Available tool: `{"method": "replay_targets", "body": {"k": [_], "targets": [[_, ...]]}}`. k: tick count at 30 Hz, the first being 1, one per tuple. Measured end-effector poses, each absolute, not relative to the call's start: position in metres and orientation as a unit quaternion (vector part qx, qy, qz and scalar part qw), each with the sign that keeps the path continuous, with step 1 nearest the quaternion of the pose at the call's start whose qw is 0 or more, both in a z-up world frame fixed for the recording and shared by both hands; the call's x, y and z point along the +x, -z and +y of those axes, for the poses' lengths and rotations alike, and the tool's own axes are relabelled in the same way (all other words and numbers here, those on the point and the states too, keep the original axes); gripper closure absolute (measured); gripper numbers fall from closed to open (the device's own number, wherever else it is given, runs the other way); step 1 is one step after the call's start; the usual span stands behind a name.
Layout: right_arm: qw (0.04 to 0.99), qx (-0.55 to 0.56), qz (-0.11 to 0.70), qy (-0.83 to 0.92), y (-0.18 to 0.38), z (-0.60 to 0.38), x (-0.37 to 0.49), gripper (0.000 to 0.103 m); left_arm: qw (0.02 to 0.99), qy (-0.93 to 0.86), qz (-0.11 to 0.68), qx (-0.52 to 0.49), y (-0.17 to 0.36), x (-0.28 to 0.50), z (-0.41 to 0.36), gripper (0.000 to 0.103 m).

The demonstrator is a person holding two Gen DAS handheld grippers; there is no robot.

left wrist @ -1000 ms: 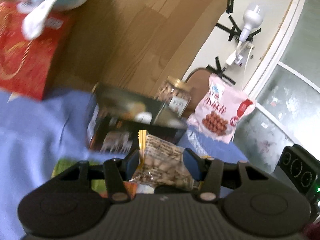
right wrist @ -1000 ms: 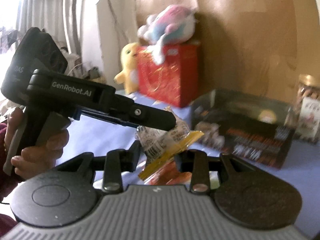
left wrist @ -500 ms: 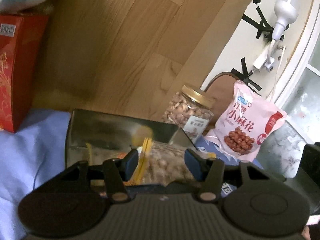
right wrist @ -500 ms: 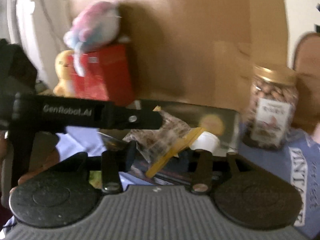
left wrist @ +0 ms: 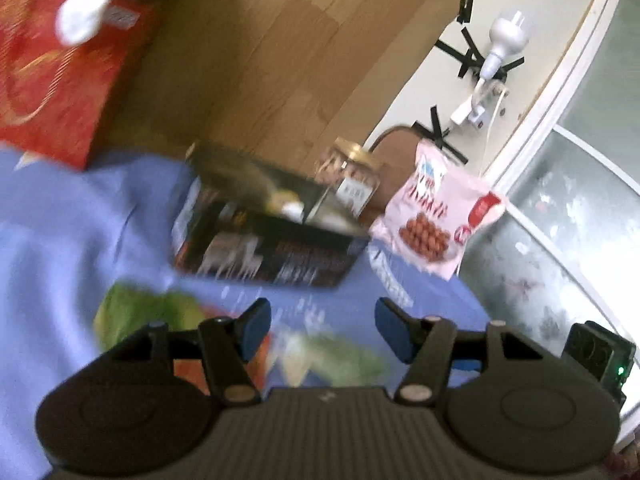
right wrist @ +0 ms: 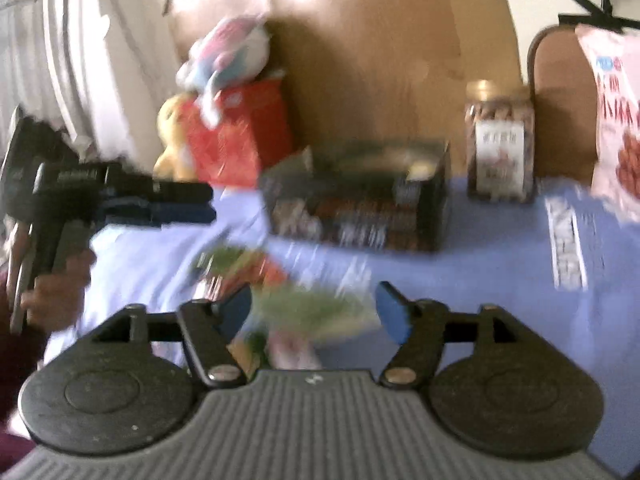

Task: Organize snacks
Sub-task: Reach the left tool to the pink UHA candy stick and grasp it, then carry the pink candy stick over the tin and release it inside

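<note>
**Both grippers empty and spread above the snack packets, in front of the black box**

The left gripper (left wrist: 323, 330) has its blue pads wide apart with nothing between them; its jaws have just been opening. Through the gap only the blue cloth (left wrist: 72, 240) and the blurred green and orange snack packets (left wrist: 168, 316) lying on it below the fingers can be seen, not touched by the pads.

The right gripper (right wrist: 314, 312) is spread wider, its jaws also having just been opening, and it grips nothing. A blurred green packet (right wrist: 316, 306) lies under the gap between its pads; whether a pad brushes it cannot be told through the motion blur. More red and green packets (right wrist: 244, 270) lie on the cloth just beyond.

The landmark is the black box (right wrist: 360, 200), open at the top, standing on the cloth. All the loose packets are on its near side, between it and the grippers. Something pale and yellow shows inside the box (left wrist: 286, 204), too blurred to name.

Just beside the box's right end stands a clear jar of nuts (right wrist: 500, 148) with a gold lid, and right of that leans a pink snack bag (left wrist: 440, 220). Well to the box's left stands a red carton (right wrist: 236, 136) with a plush toy (right wrist: 228, 56) on top. In the right wrist view the left gripper, held in a person's hand (right wrist: 56, 288), points toward the box's left end from near the carton.
</note>
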State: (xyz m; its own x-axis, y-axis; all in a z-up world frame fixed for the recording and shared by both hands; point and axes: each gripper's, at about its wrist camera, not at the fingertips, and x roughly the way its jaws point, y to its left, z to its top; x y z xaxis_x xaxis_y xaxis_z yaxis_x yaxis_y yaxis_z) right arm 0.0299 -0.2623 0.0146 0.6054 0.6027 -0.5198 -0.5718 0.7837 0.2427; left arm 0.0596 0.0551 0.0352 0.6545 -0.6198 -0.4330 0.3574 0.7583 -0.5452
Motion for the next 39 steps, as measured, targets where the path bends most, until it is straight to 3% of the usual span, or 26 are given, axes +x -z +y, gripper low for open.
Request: {"method": "replay_targets", "body": {"k": [8, 13, 15, 22, 25, 30, 37, 39], "targets": [[0.891, -0.075, 0.305, -0.327, 0.007, -0.231, -0.004, 0.028, 0.869, 0.282, 0.342, -0.218, -0.008, 0.013, 0.067, 0.044], [0.875, -0.094, 0.321, -0.351, 0.013, -0.198, -0.005, 0.068, 0.867, 0.289, 0.346, -0.213, -0.003, 0.003, 0.062, 0.044], [0.869, -0.085, 0.323, -0.366, 0.011, -0.185, -0.004, 0.077, 0.865, 0.289, 0.347, -0.217, -0.002, 0.002, 0.063, 0.044], [0.861, -0.138, 0.265, -0.412, 0.010, -0.147, -0.004, 0.076, 0.862, 0.271, 0.356, -0.238, 0.007, 0.002, 0.076, 0.044], [0.874, -0.139, 0.254, -0.390, 0.004, -0.151, -0.002, 0.063, 0.865, 0.264, 0.353, -0.241, 0.007, 0.002, 0.080, 0.044], [0.884, -0.111, 0.261, -0.372, 0.000, -0.177, -0.014, 0.057, 0.867, 0.258, 0.357, -0.235, 0.006, 0.015, 0.077, 0.038], [0.881, -0.075, 0.303, -0.354, 0.015, -0.197, -0.027, 0.057, 0.872, 0.253, 0.367, -0.201, 0.007, 0.039, 0.060, 0.038], [0.880, -0.058, 0.307, -0.357, 0.017, -0.200, -0.024, 0.059, 0.870, 0.254, 0.376, -0.192, 0.010, 0.043, 0.053, 0.045]]}}
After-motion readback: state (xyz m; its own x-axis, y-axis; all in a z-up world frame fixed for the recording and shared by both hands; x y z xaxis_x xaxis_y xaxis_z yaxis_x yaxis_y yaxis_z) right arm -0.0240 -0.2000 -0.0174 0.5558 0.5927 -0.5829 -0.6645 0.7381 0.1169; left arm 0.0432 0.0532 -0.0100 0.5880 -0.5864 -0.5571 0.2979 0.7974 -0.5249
